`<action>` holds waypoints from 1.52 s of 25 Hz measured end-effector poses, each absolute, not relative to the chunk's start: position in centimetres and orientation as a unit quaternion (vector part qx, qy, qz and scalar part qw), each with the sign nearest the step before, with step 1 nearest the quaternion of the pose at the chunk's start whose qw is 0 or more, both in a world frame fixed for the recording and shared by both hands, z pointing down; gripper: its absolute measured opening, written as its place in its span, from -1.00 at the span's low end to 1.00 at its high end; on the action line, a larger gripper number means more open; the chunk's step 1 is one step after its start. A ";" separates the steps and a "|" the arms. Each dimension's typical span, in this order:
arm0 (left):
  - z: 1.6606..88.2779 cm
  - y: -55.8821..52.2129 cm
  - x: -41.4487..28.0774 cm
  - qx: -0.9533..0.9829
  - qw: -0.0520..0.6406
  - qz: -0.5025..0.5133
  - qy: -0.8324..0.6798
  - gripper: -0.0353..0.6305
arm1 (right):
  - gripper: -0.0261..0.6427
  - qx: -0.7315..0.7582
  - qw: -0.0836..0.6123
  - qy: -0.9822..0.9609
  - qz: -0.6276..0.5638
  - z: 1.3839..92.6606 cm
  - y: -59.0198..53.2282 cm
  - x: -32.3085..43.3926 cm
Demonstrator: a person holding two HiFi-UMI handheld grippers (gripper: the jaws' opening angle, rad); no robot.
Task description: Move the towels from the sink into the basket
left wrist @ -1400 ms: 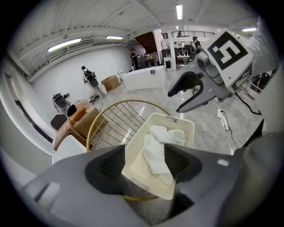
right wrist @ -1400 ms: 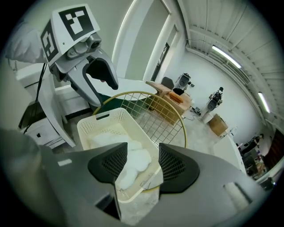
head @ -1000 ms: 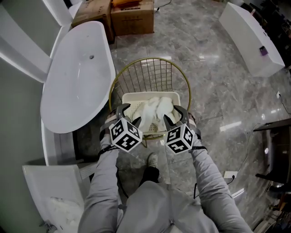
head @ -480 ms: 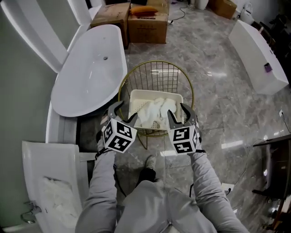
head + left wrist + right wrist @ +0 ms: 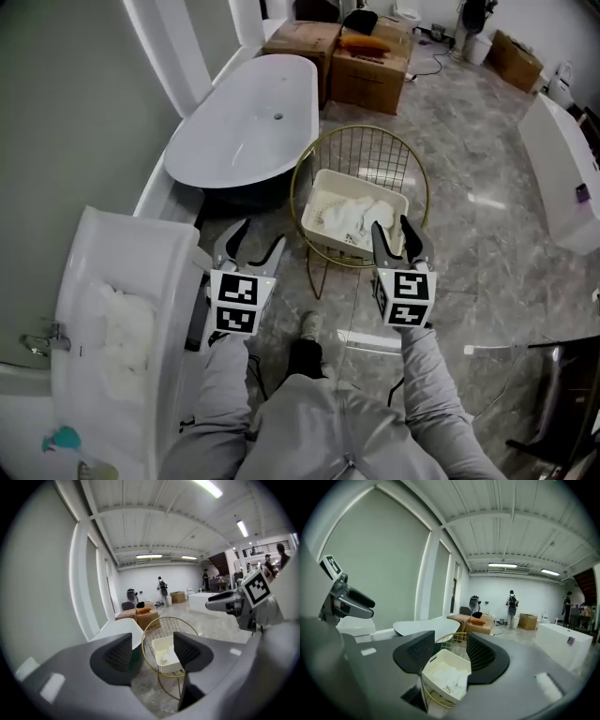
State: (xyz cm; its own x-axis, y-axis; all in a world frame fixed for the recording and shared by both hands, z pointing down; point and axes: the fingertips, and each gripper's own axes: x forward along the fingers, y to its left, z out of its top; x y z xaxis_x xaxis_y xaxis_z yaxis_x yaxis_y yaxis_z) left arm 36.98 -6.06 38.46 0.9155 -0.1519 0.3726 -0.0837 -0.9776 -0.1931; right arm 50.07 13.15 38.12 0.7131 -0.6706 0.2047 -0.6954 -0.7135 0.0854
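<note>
White towels (image 5: pixel 127 333) lie in the white sink (image 5: pixel 169 253) at the lower left of the head view. The white basket (image 5: pixel 367 184) rests in a gold wire stand (image 5: pixel 359 141) and holds more white towels (image 5: pixel 361 217). My left gripper (image 5: pixel 250 251) hangs open and empty between sink and basket, clear of both. My right gripper (image 5: pixel 401 236) is open and empty just at the basket's near right corner, above it. In the left gripper view the basket (image 5: pixel 164 653) shows between the jaws, some way off. The right gripper view looks down on the basket (image 5: pixel 445 674) just below its jaws.
A white bathtub (image 5: pixel 244 122) lies behind the sink, left of the basket. Cardboard boxes (image 5: pixel 370 61) stand at the back. A long white unit (image 5: pixel 567 178) is at the far right. A faucet (image 5: pixel 37 339) sits at the sink's left. Marble floor surrounds the stand.
Both grippers have risen and drawn back from over the basket, jaws unchanged. The view has swung left, and the sink with its towels has come into sight.
</note>
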 end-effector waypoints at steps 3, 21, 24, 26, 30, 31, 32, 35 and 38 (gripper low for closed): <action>37.2 -7.0 31.7 -0.975 0.074 -0.183 0.104 0.09 | -0.32 0.913 0.047 -0.399 0.069 36.6 11.9 47.1; 36.5 -22.3 -10.7 -0.878 0.015 -0.189 0.439 0.09 | -0.32 0.714 0.075 -0.695 0.021 34.5 -15.8 13.5; 37.7 -25.0 -17.8 -0.862 -0.001 -0.205 0.464 0.09 | -0.32 0.679 0.093 -0.727 0.033 35.6 -19.6 6.6; 38.7 -26.7 -22.0 -0.851 -0.007 -0.222 0.477 0.09 | -0.32 0.651 0.111 -0.750 0.037 36.4 -21.8 1.8; 41.5 -29.2 -28.2 -0.838 -0.027 -0.263 0.478 0.09 | -0.32 0.584 0.170 -0.792 0.051 39.6 -25.3 -6.8; 42.4 -29.7 -29.3 -0.836 -0.035 -0.274 0.474 0.09 | -0.32 0.566 0.188 -0.801 0.055 40.5 -25.9 -8.7; 43.4 -30.2 -30.3 -0.834 -0.046 -0.284 0.470 0.09 | -0.31 0.547 0.206 -0.809 0.058 41.5 -26.3 -10.5; 46.6 -31.6 -32.8 -0.832 -0.084 -0.304 0.456 0.09 | -0.30 0.490 0.265 -0.827 0.074 45.0 -26.9 -15.1; 49.9 -32.8 -34.2 -0.833 -0.112 -0.316 0.440 0.09 | -0.24 0.435 0.330 -0.834 0.082 48.7 -26.7 -18.4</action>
